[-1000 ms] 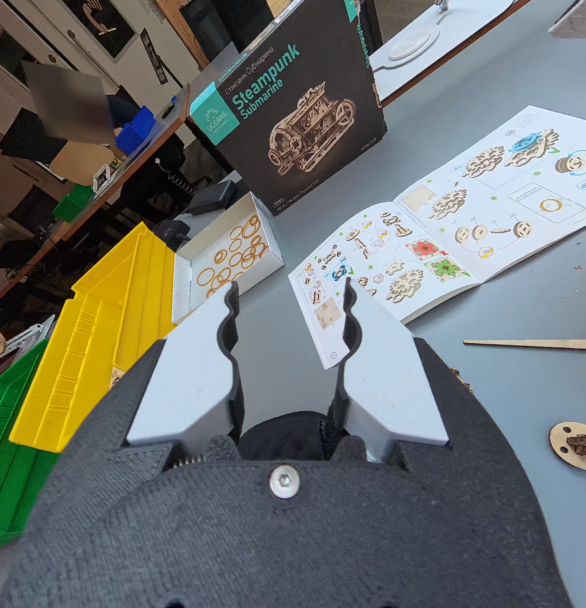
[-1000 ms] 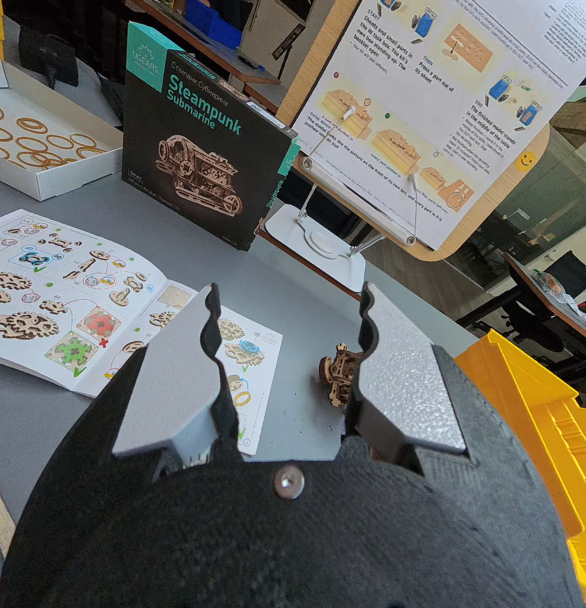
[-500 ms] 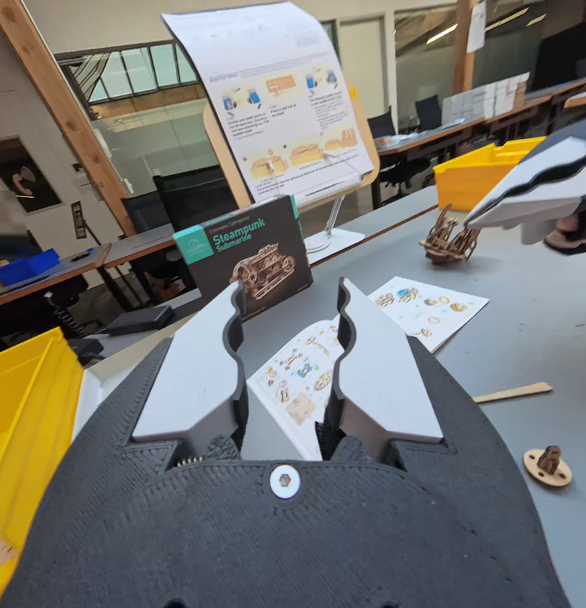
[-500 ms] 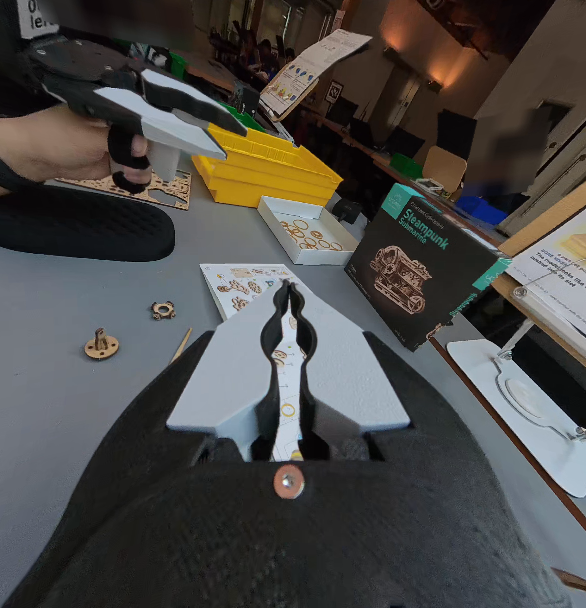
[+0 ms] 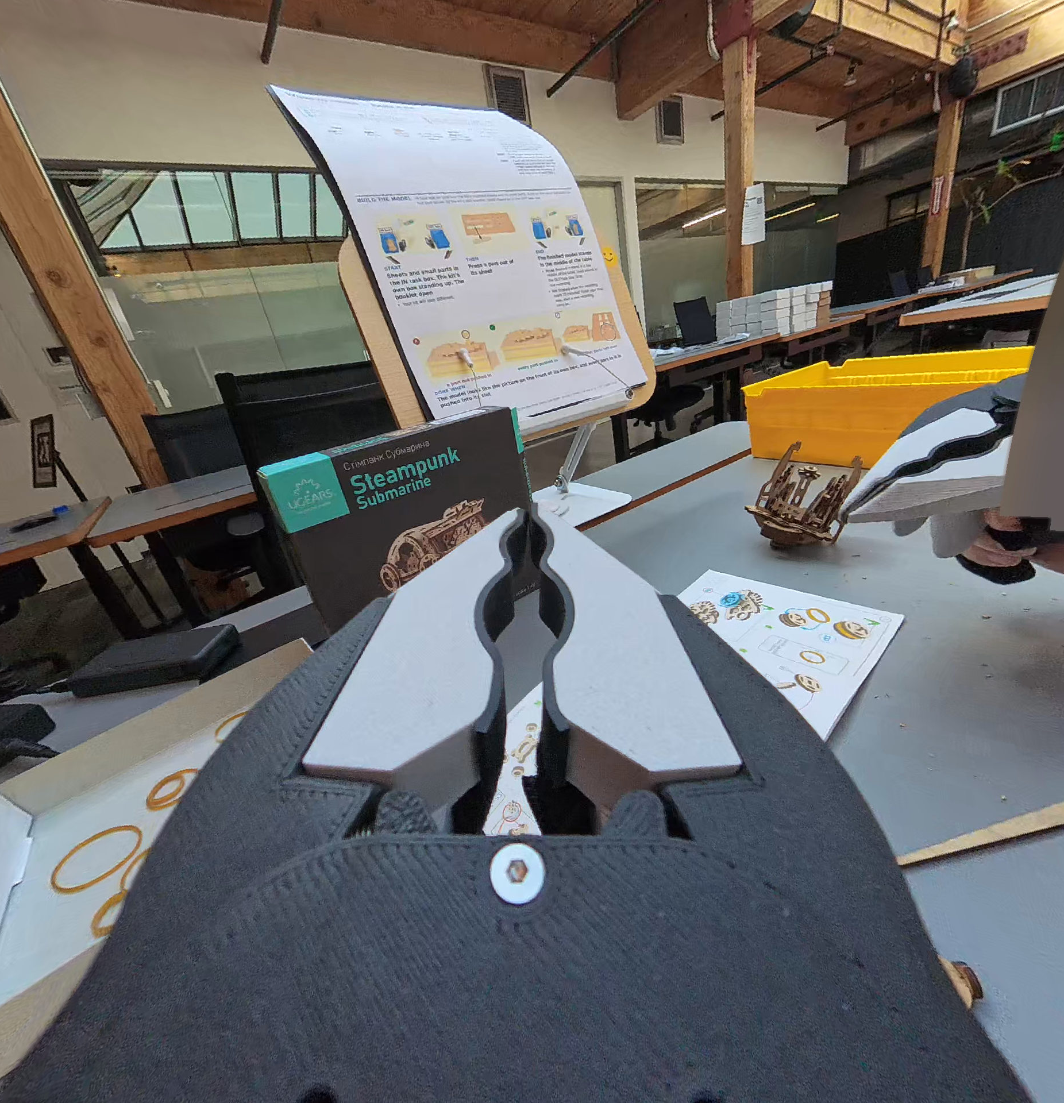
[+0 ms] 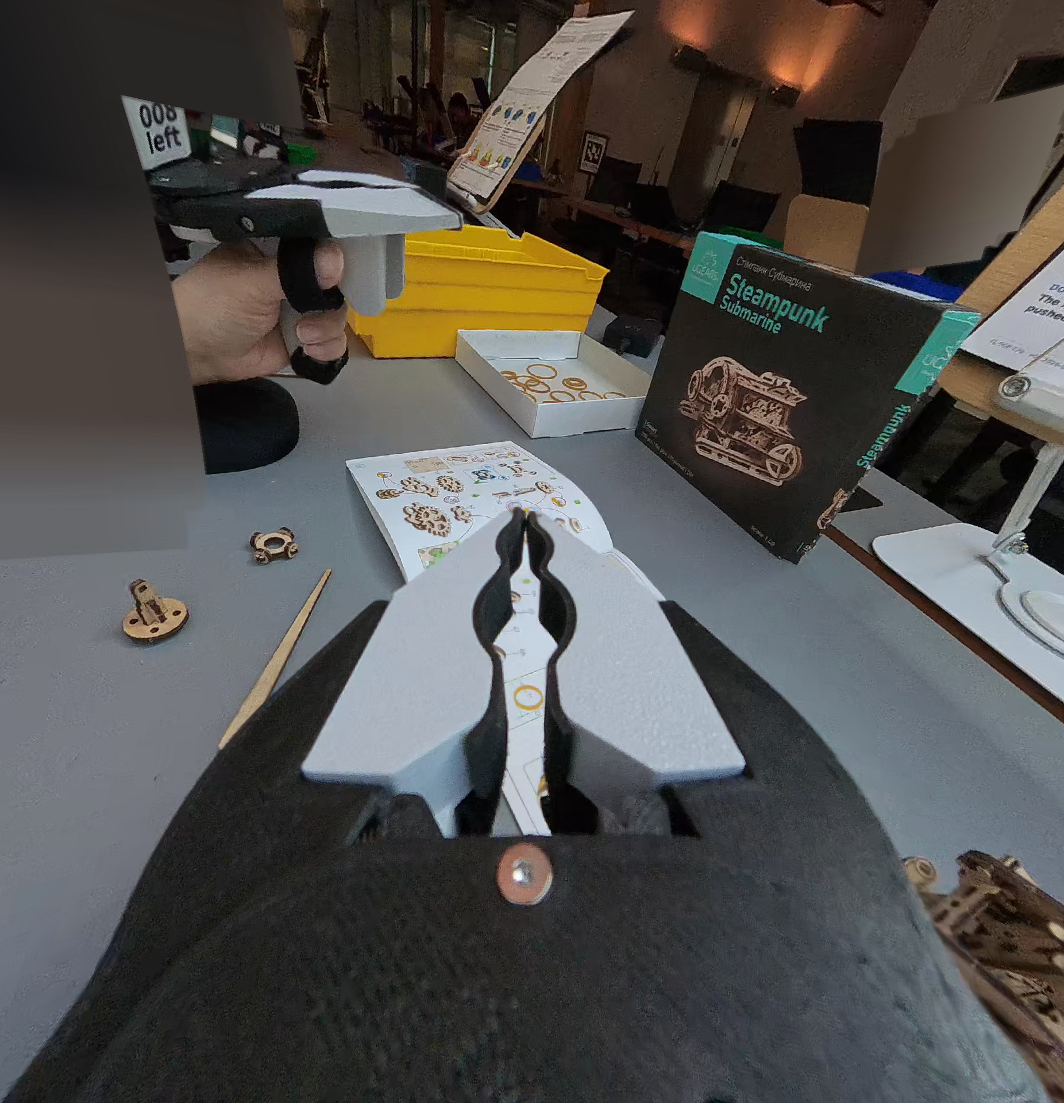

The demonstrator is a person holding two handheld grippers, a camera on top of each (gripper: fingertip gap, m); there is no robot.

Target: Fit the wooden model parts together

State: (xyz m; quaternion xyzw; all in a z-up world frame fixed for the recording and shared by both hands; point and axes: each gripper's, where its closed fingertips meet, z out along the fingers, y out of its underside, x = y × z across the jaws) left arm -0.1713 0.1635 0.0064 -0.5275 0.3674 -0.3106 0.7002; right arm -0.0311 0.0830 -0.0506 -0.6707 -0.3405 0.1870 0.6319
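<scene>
Wooden model parts are lying scattered on the grey table (image 6: 726, 644) around the open instruction booklet (image 6: 458, 495), which is serving as the landmark: a small disc with an upright peg (image 6: 153, 615) and a ring-shaped piece (image 6: 273, 545) are sitting apart from each other well off to the booklet's left in the right wrist view, and a thin wooden stick (image 6: 279, 656) is lying between them and the booklet. The half-built wooden model (image 5: 798, 507) is standing on the table beyond the booklet's far right corner in the left wrist view, with the tip of the right gripper (image 5: 852, 510) hovering just beside it. That right gripper (image 6: 523, 516) is showing its two fingers pressed together at the tips, with nothing pinched. The left gripper (image 5: 532, 513) is likewise being held above the table with its fingers drawn together at the tips and empty, a hand (image 6: 249, 316) gripping its handle. Behind the booklet the dark kit box (image 6: 774, 394) is standing upright, and a white tray of rubber bands (image 6: 553, 382) is resting beside the box, in front of a yellow bin (image 6: 482, 292)
</scene>
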